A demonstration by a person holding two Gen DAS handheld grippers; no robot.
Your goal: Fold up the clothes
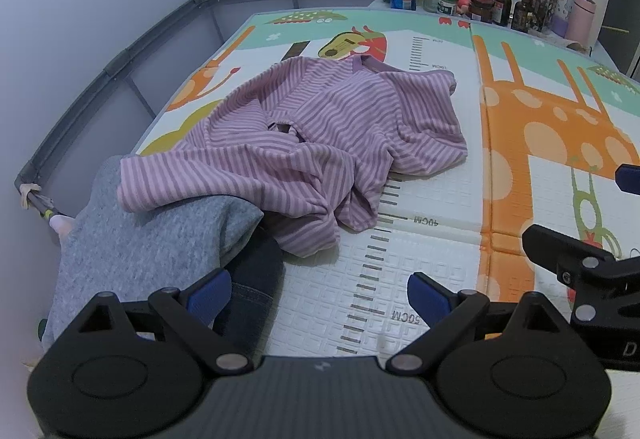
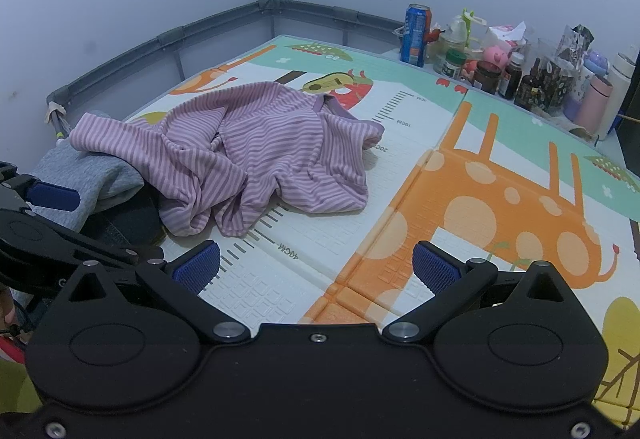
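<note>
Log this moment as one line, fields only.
phase: pre-grasp | left gripper: jaws open, empty | right gripper: jaws open, empty | striped shirt: crumpled, unfolded, partly over grey garment | play mat

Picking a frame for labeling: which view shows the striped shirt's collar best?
The left wrist view. There the shirt lies central and the collar faces the camera, its opening visible. The right wrist view shows the collar from the side, smaller, as a thin purple band only.

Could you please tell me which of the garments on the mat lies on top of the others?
The purple striped garment: its left part drapes over the grey garment, which in turn covers a dark one.
</note>
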